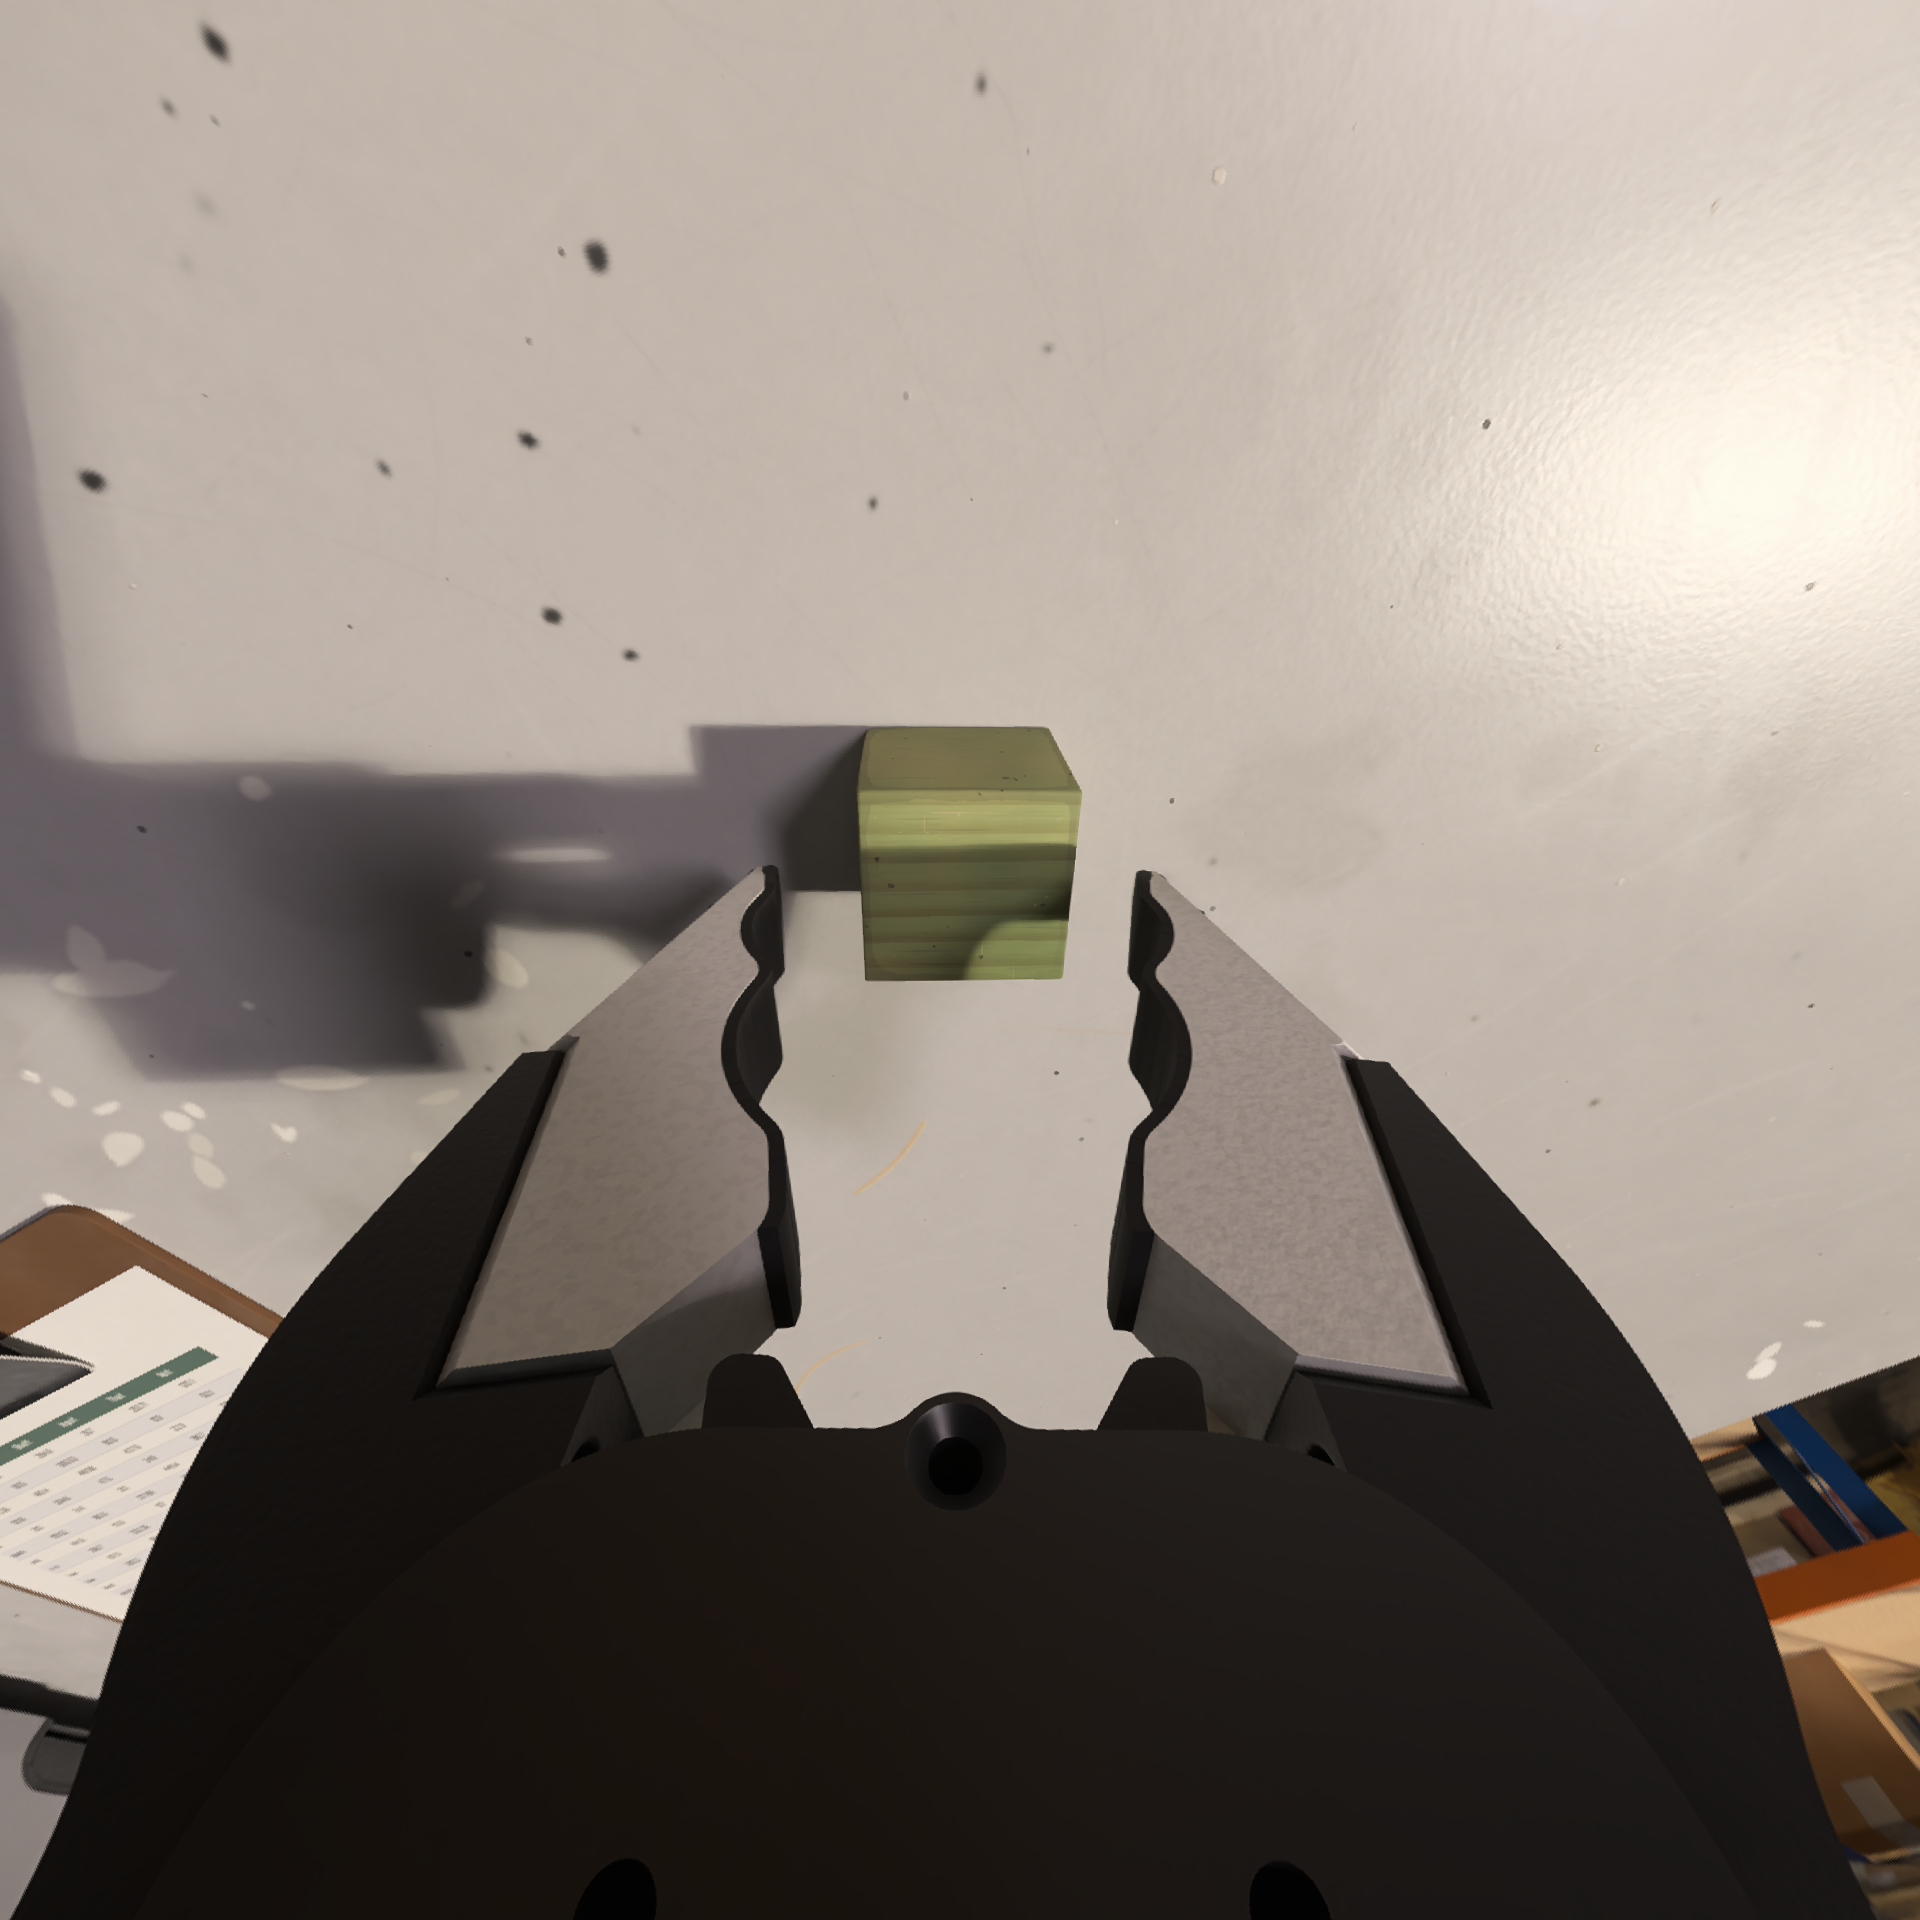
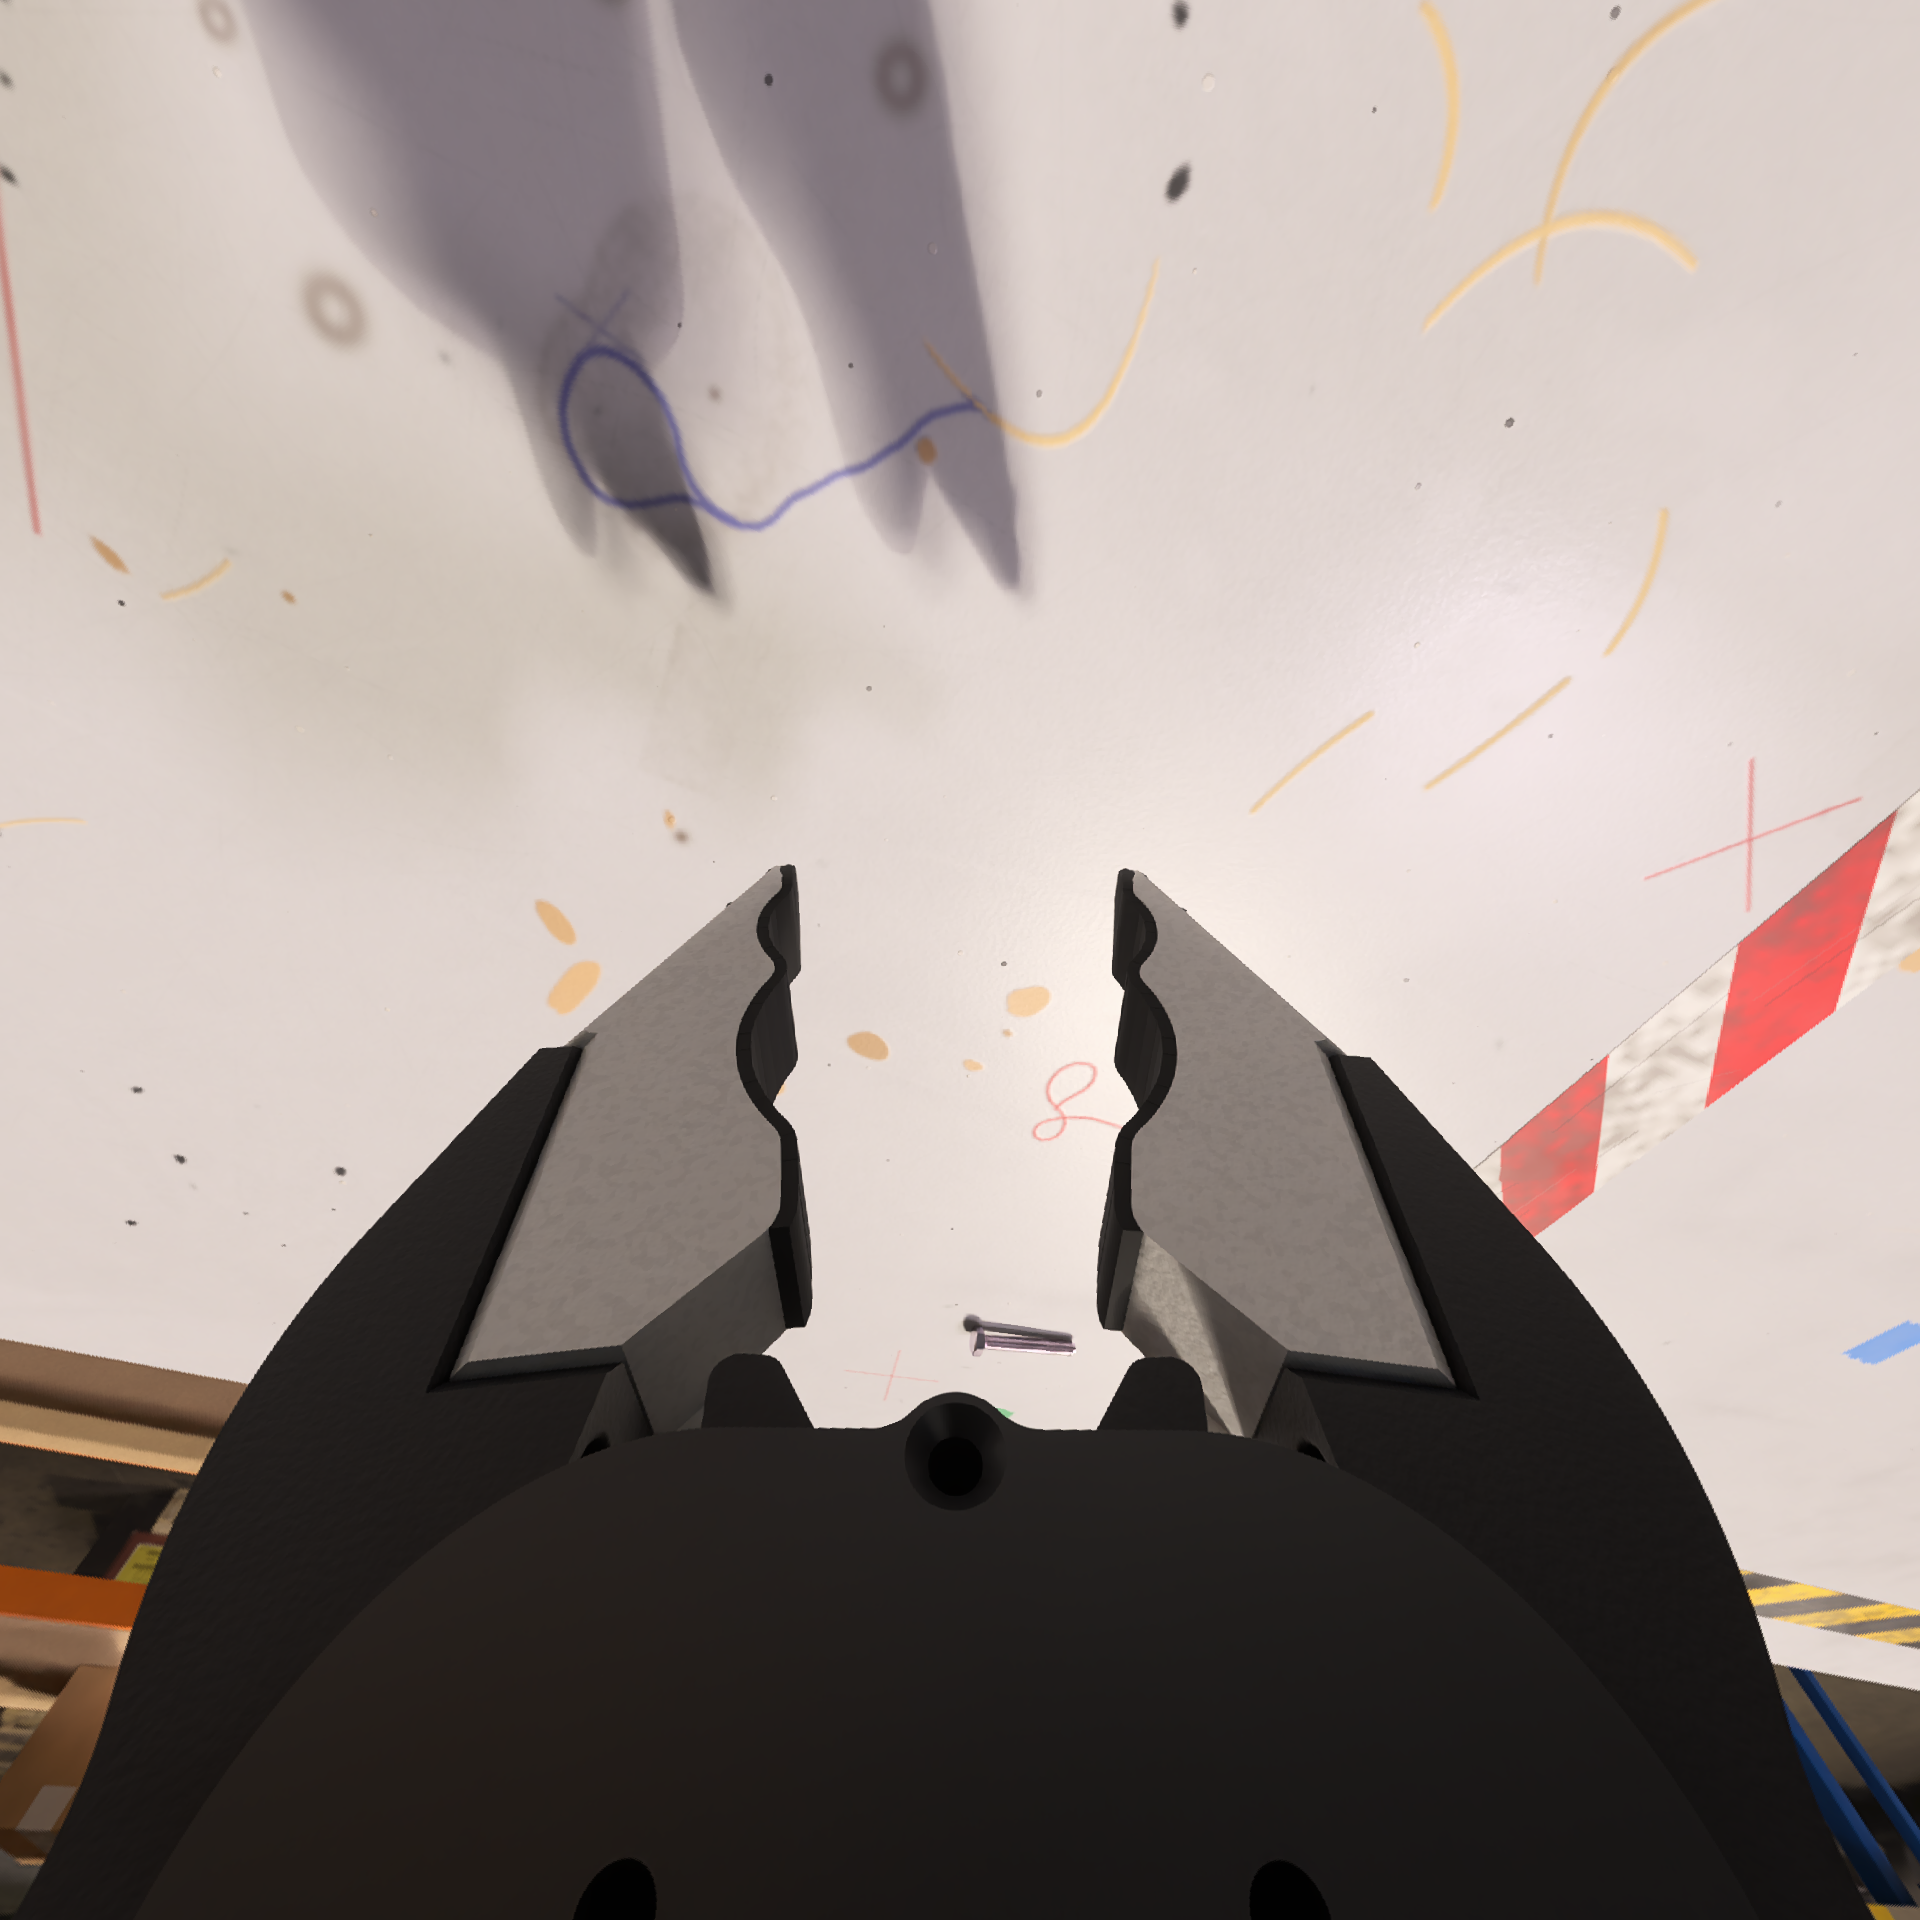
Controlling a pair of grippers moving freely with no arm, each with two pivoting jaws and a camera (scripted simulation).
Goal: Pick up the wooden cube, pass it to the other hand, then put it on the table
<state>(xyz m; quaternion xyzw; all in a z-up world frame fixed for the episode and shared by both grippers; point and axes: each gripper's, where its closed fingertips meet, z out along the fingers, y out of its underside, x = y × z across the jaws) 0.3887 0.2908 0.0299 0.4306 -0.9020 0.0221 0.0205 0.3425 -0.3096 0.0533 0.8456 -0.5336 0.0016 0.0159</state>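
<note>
A yellow-green wooden cube (image 1: 966, 857) stands on the white table (image 1: 1351, 520), seen only in the left wrist view. My left gripper (image 1: 956, 883) is open, its two fingertips just short of the cube, one to each side of it, with the cube centred in the gap. Whether the tips touch the cube I cannot tell. My right gripper (image 2: 956, 878) is open and empty above a bare white stretch of table (image 2: 416, 779). The cube does not show in the right wrist view.
A brown clipboard with a printed sheet (image 1: 114, 1423) lies at the lower left of the left wrist view. A small metal screw (image 2: 1023, 1338) lies under the right gripper. Red-and-white tape (image 2: 1766, 987) marks the table at right. Shelving shows past the table edges.
</note>
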